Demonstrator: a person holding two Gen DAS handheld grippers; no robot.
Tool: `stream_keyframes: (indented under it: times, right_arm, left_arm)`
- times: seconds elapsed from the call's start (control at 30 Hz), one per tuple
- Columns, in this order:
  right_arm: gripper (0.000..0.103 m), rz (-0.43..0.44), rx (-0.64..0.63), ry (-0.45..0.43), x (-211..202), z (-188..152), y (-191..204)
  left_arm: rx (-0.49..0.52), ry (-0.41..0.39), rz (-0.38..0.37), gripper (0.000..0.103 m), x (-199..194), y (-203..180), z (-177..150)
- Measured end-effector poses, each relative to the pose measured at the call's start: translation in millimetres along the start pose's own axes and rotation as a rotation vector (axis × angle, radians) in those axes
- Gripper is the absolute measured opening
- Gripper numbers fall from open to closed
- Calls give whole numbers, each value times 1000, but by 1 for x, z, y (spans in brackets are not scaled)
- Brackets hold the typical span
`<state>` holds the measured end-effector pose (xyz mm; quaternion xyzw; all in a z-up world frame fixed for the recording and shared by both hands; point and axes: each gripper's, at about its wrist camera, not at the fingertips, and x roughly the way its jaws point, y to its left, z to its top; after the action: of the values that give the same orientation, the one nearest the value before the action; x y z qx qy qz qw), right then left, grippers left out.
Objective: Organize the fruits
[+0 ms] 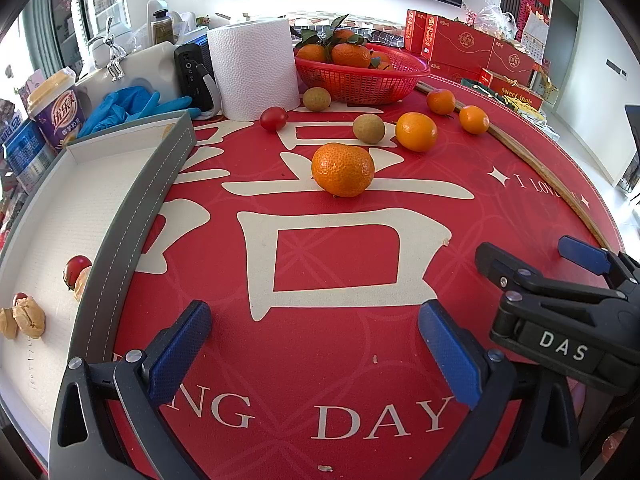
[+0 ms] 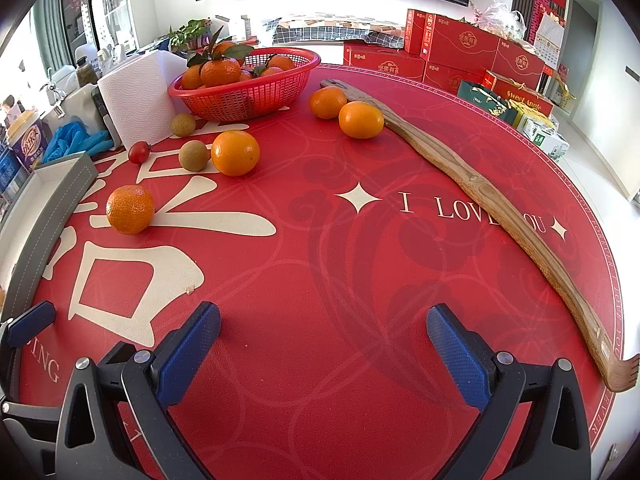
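Several oranges lie loose on the red table mat; the nearest orange [image 1: 343, 169] [image 2: 130, 209] sits mid-table, another orange [image 1: 416, 131] [image 2: 235, 153] behind it, two more [image 1: 473, 119] [image 2: 361, 119] by a wooden stick. Two brown longans [image 1: 368, 128] [image 2: 194, 155] and a cherry tomato [image 1: 273, 118] [image 2: 139, 152] lie near a red basket [image 1: 360, 80] [image 2: 244, 96] of leafy oranges. A grey-rimmed tray [image 1: 136, 216] at left holds a cherry tomato [image 1: 76, 274] and walnuts [image 1: 28, 316]. My left gripper [image 1: 316, 340] is open and empty. My right gripper [image 2: 324, 340] is open and empty.
A long wooden back scratcher [image 2: 480, 188] lies across the right of the mat. A paper towel roll [image 1: 254, 68], blue gloves [image 1: 132, 106], a cup [image 1: 56, 108] and bottles stand at the back left. Red gift boxes [image 1: 472, 44] stand behind.
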<state>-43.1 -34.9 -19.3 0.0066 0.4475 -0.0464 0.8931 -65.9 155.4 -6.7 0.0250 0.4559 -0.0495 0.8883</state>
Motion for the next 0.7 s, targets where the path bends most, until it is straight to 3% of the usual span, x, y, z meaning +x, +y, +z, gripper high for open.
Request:
stream_keyframes:
  times: [0.7]
  right_arm:
    - [103, 1, 0, 1, 0, 0, 0]
  left_arm:
    - [0, 0, 0, 103, 0, 0, 0]
